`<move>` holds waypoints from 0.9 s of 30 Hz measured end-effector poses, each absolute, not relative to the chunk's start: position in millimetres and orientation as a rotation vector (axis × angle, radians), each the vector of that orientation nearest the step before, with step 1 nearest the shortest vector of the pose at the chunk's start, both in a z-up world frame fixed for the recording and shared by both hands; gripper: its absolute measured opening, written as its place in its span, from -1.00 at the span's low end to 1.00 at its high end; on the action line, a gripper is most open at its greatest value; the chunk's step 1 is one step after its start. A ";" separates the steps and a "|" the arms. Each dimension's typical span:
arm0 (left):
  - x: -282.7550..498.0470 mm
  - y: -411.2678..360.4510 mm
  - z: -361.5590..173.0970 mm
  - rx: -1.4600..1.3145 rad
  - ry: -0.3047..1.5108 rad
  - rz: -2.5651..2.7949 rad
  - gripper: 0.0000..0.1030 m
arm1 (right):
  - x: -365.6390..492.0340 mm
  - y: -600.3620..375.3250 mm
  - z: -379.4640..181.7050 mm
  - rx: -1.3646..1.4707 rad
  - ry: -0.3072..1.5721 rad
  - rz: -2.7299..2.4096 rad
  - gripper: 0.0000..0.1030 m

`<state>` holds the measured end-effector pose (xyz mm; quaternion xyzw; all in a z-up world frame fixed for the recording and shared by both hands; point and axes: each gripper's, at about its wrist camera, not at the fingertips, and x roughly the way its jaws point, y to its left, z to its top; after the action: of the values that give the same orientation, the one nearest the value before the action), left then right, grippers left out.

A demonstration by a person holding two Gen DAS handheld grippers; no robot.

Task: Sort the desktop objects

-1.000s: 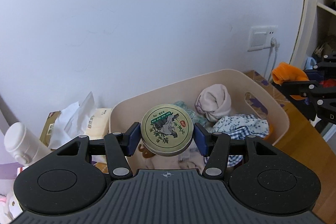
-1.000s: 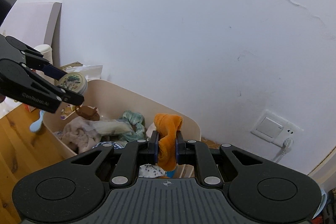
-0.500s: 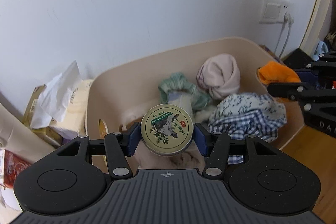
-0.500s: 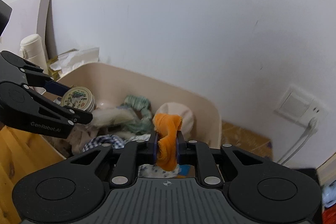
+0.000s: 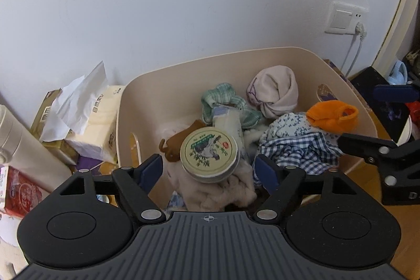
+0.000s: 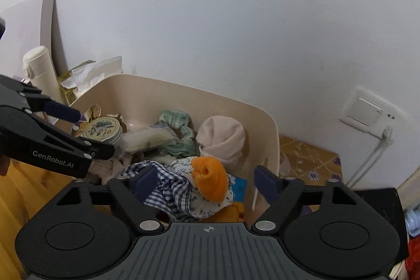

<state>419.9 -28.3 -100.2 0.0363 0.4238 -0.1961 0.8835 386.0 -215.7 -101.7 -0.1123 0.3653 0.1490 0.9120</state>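
Tin (image 5: 209, 152), round with green leaf print, and orange cloth (image 6: 210, 181) lie between opening, untouching fingers.

left tongs (image 5: 208, 171): jaws opening, angled down, pads clear | right tongs (image 6: 206, 181): jaws opening, angled down, pads clear

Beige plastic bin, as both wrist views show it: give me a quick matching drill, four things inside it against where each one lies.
Things:
1. round green-and-cream tin
2. rolled orange cloth
3. rolled pale pink cloth
4. green checked scrunchie

Places in the beige plastic bin:
A. on top of the blue-and-white checked fabric
B. at the back, nearest the wall socket
C. on the fluffy beige fabric, between the left gripper pads
D. in the middle, behind the tin

Pairs: 1-C, 2-A, 3-B, 4-D
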 end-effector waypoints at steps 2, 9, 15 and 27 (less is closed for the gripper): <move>414.6 -26.4 -95.4 0.077 0.872 -0.407 0.53 | 379.6 -216.6 -97.2 -0.228 0.753 0.294 0.89; 392.6 -17.4 -75.2 0.062 0.867 -0.380 0.59 | 358.3 -218.4 -84.2 -0.221 0.760 0.275 1.00; 362.4 -10.3 -51.9 0.052 0.860 -0.352 0.61 | 335.0 -221.2 -72.2 -0.212 0.780 0.270 1.00; 280.1 -2.5 -5.3 0.031 0.826 -0.265 0.65 | 266.7 -245.5 -36.8 -0.103 0.811 0.227 1.00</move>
<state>280.1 -2.5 -5.3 0.0148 0.4002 -0.1285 0.9072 266.7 -245.5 -36.8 -0.0499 0.3935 0.1103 0.9113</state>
